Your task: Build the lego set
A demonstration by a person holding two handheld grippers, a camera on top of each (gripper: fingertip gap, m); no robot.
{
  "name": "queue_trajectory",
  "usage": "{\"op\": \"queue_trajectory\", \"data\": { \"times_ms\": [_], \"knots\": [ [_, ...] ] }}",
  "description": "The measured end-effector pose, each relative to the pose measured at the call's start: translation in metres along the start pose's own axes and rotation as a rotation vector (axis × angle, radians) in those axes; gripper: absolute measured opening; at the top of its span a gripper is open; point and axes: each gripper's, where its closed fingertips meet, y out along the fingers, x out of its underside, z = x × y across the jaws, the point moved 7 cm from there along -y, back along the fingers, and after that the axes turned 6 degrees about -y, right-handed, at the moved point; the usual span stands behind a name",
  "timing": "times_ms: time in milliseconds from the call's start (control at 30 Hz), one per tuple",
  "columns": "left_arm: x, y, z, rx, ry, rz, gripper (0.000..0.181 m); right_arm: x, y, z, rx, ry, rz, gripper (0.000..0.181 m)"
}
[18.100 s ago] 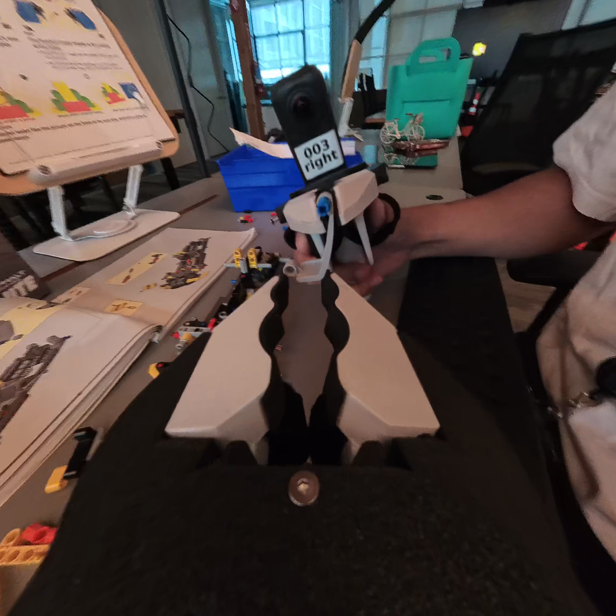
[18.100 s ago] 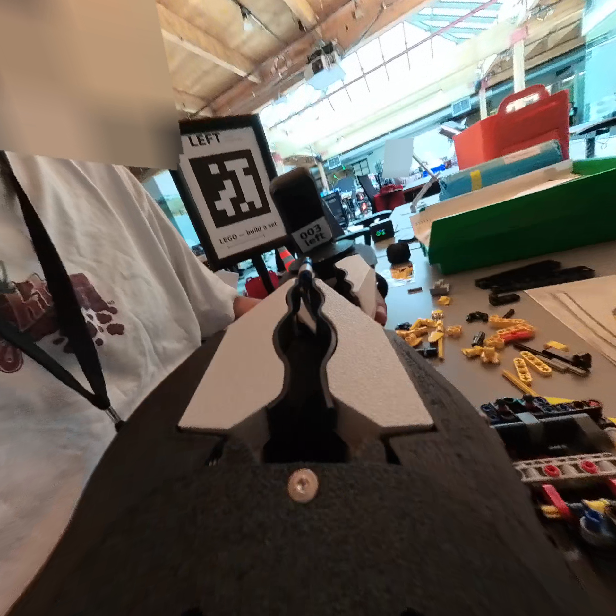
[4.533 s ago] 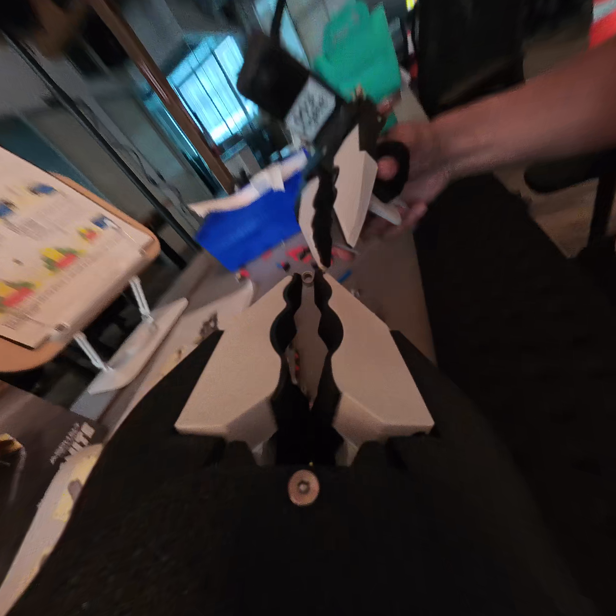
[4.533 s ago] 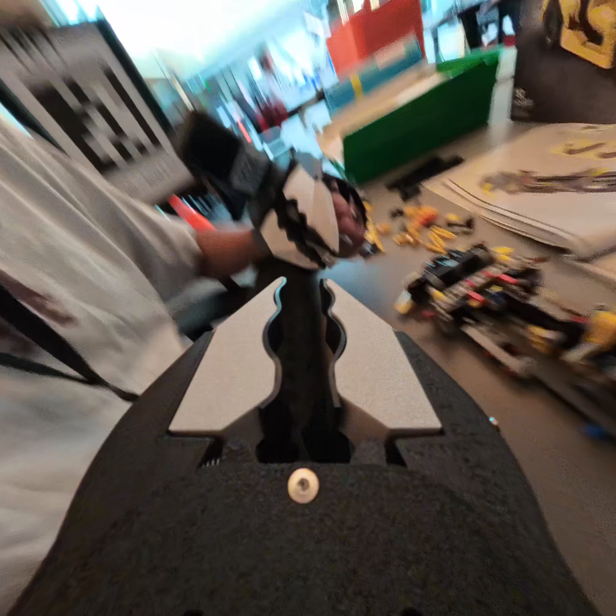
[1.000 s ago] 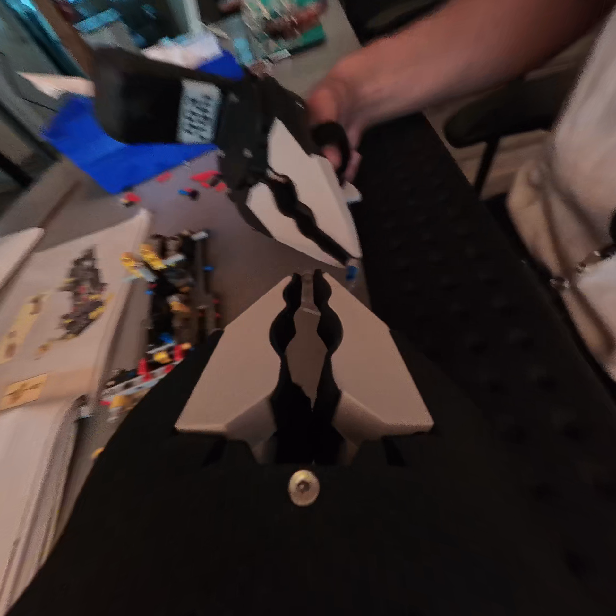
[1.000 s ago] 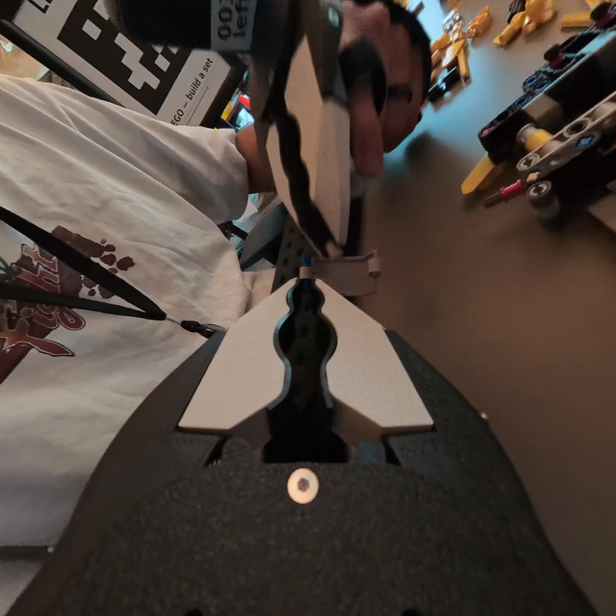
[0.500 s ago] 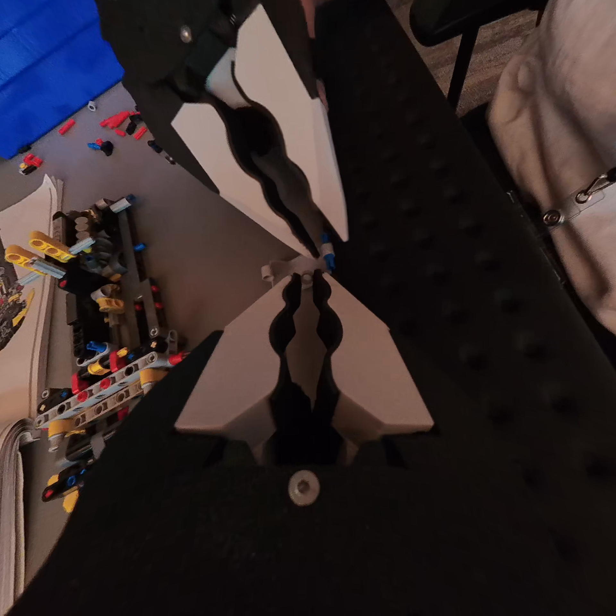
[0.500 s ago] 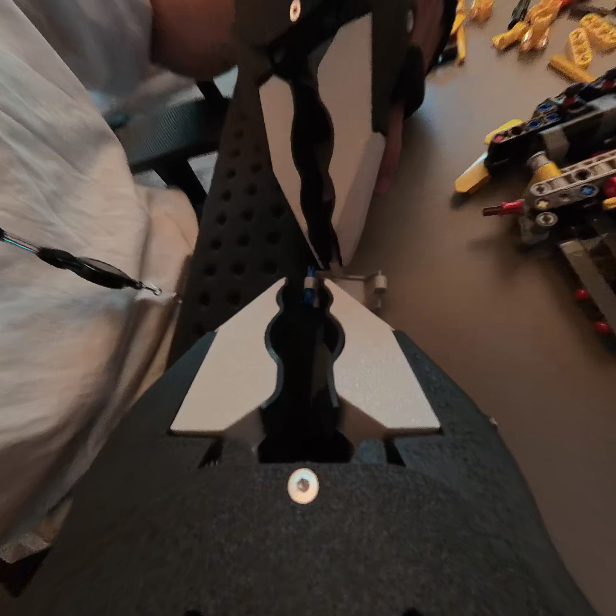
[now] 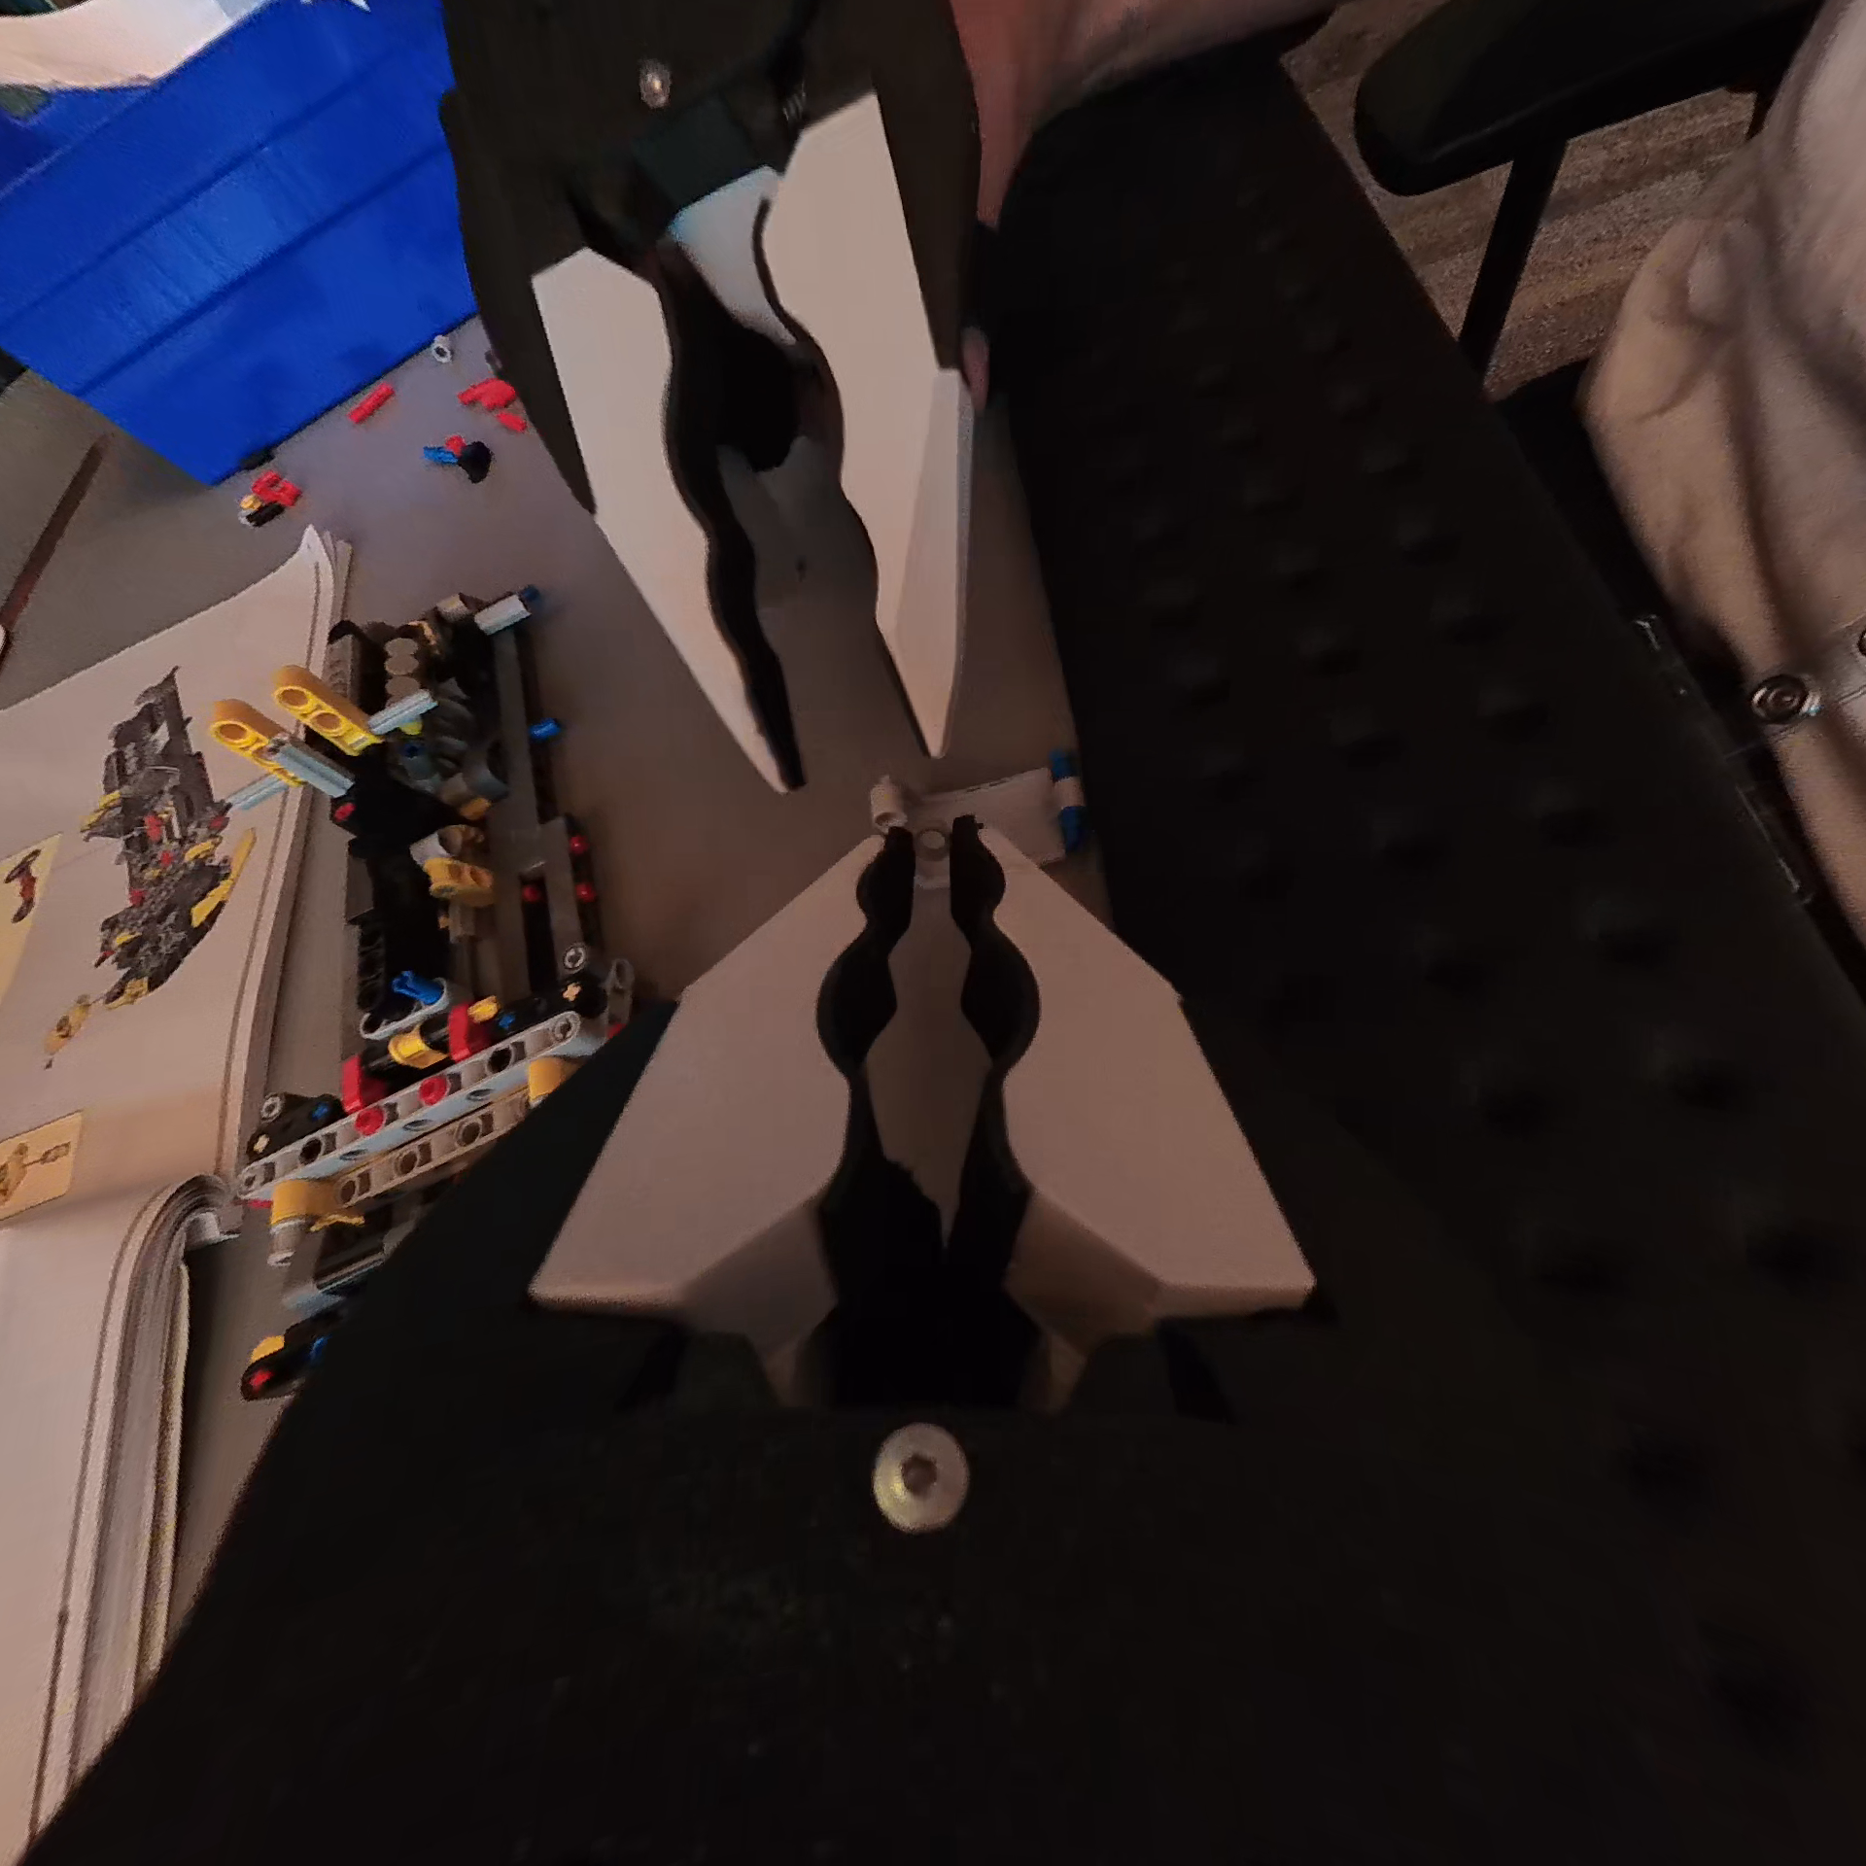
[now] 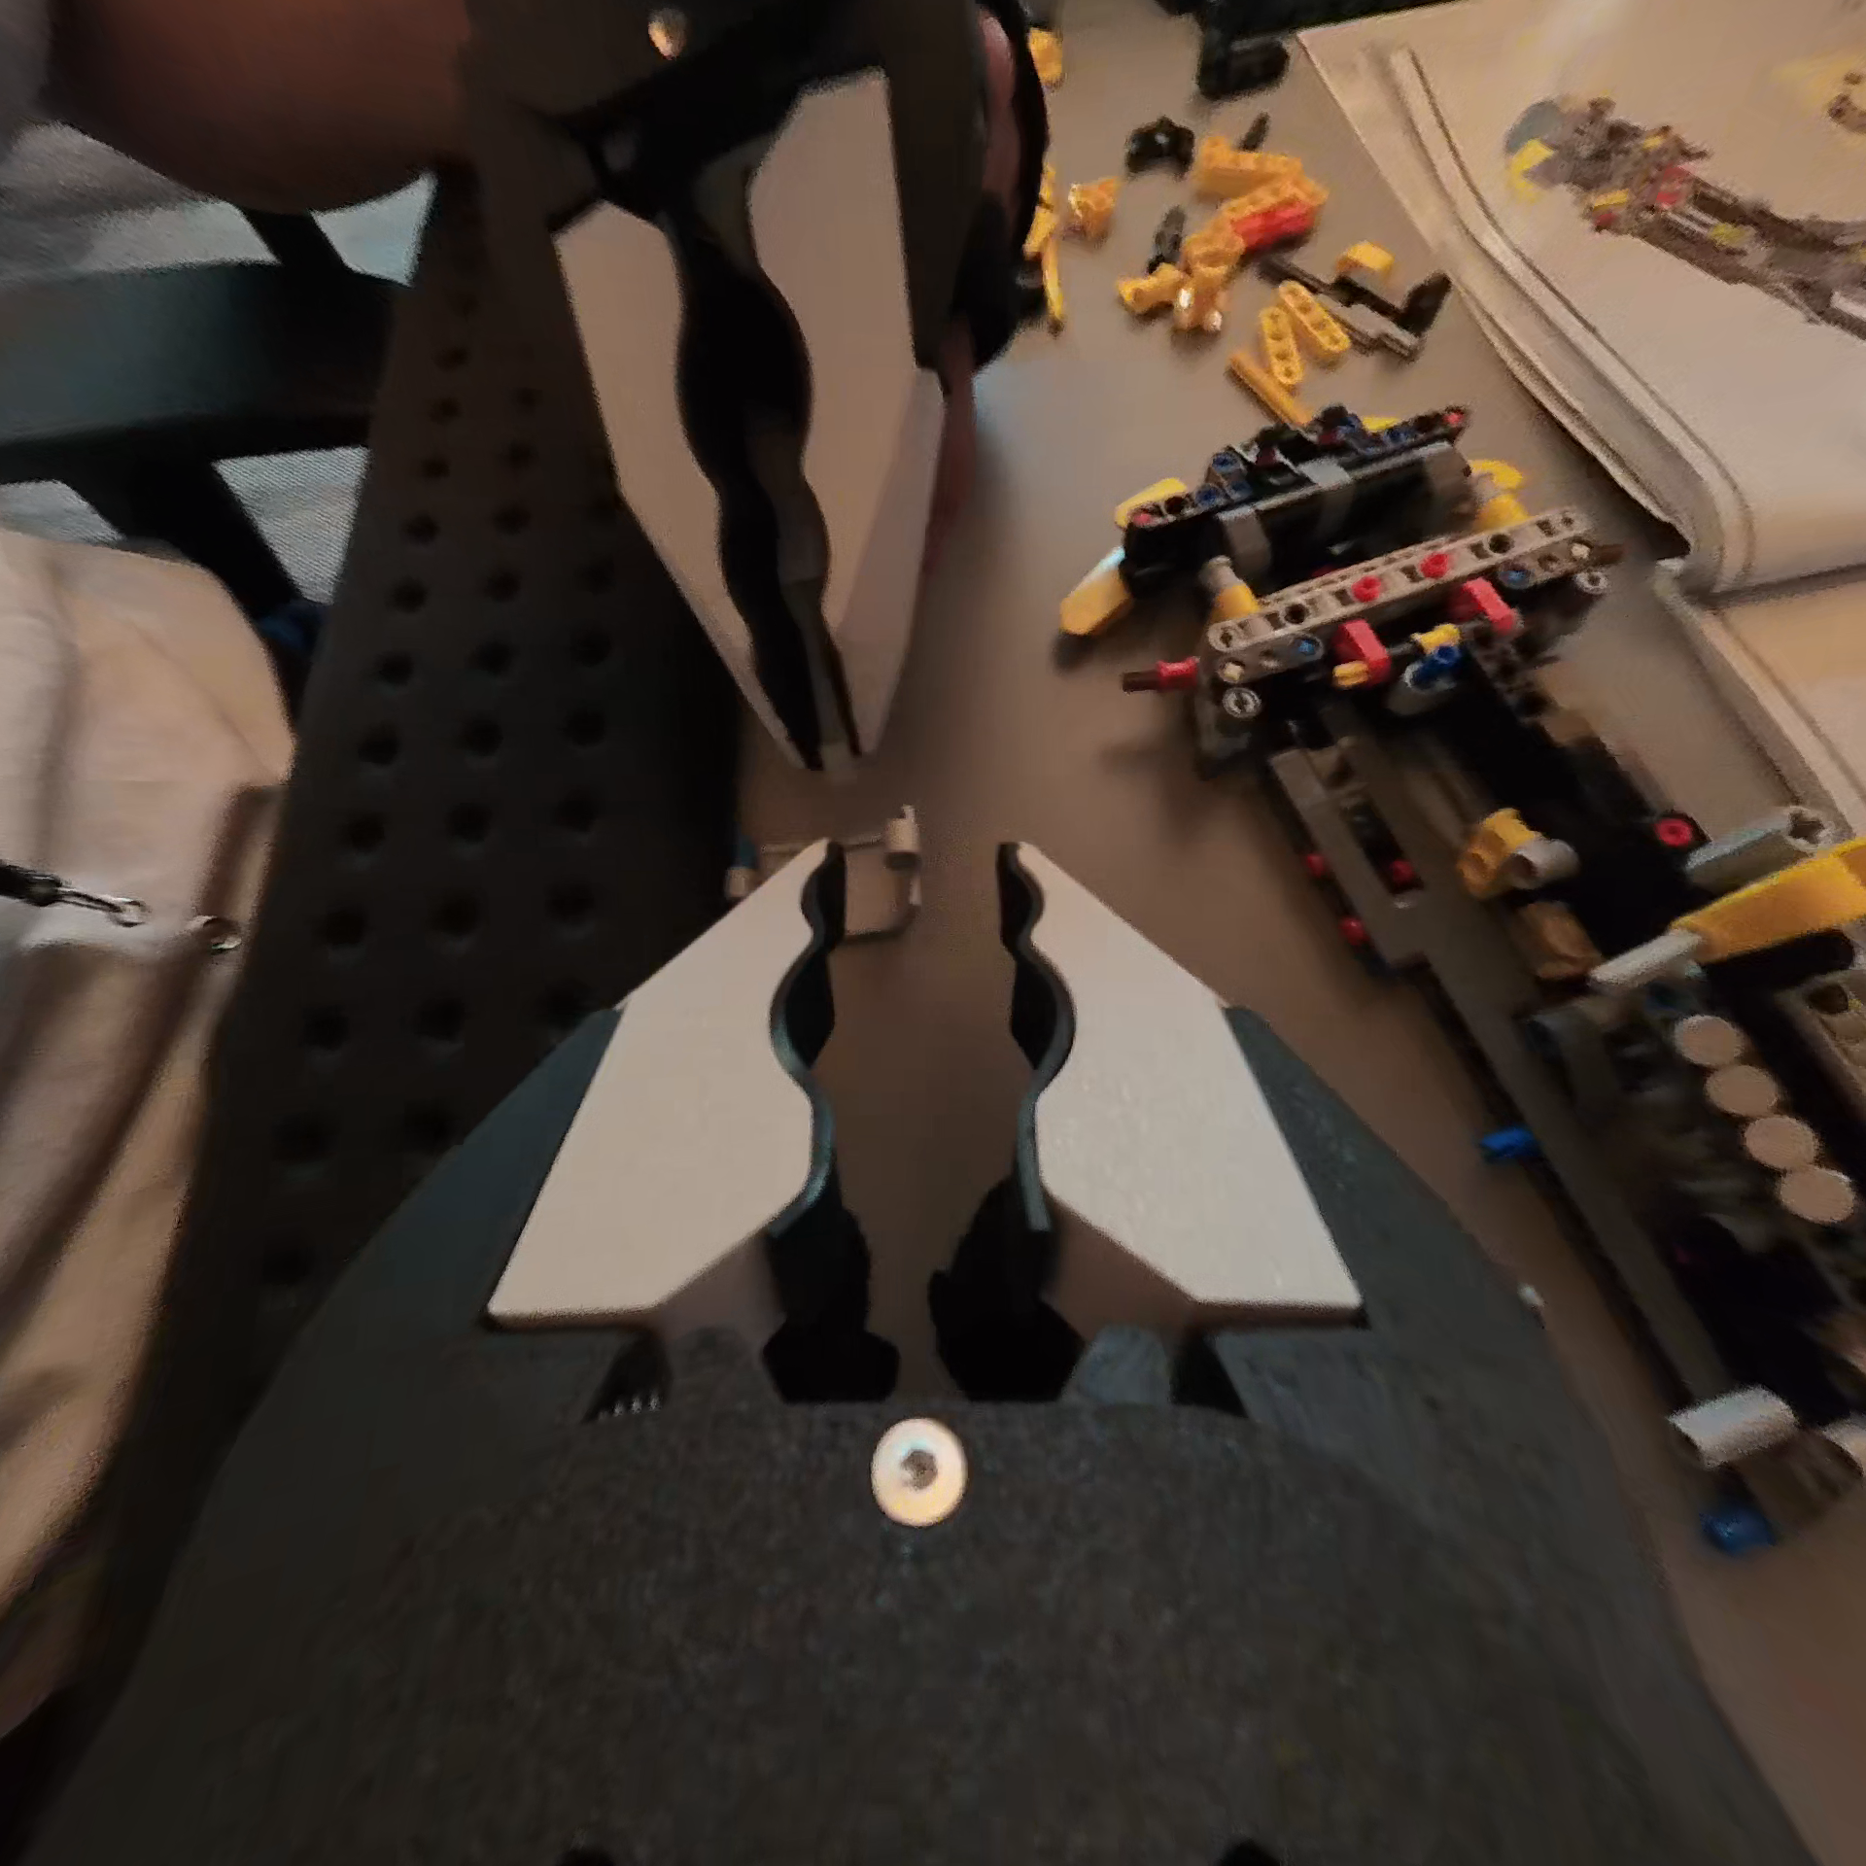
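I'm pinching the grey piece [image 9: 964, 813] in my left tongs [image 9: 924, 838], right tongs [image 10: 919, 858] spread beside it, probably fitting it to the chassis [image 10: 1414, 646] next.

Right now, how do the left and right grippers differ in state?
The left gripper is shut on the small grey lego piece; the right gripper holds nothing. The left's jaws stand nearly together, the right's plainly apart. Both share white fingers with wavy black pads and point at each other, tips close.
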Motion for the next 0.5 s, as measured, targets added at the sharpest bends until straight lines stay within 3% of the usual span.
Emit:
{"op": "queue_trajectory", "data": {
  "times_ms": [67,167,233,367,500],
  "knots": [
    [-0.001,0.0,0.0,-0.001,0.001,0.008,0.006,0.004,0.006,0.0,-0.023,0.013,-0.028,0.031],
    [-0.003,0.0,-0.002,-0.018,0.015,0.016,0.006,0.005,0.015,0.003,-0.023,0.036,-0.037,0.007],
    [-0.002,-0.001,-0.003,-0.035,0.023,0.015,0.006,0.006,0.017,0.006,-0.047,0.06,-0.041,0.007],
    [-0.006,-0.008,-0.011,-0.115,0.045,0.056,0.006,0.003,0.014,0.016,-0.184,0.316,0.012,0.006],
    [-0.021,-0.028,-0.017,-0.143,0.02,0.2,0.006,-0.001,0.007,0.021,-0.376,0.62,0.1,0.006]
  ]
}}
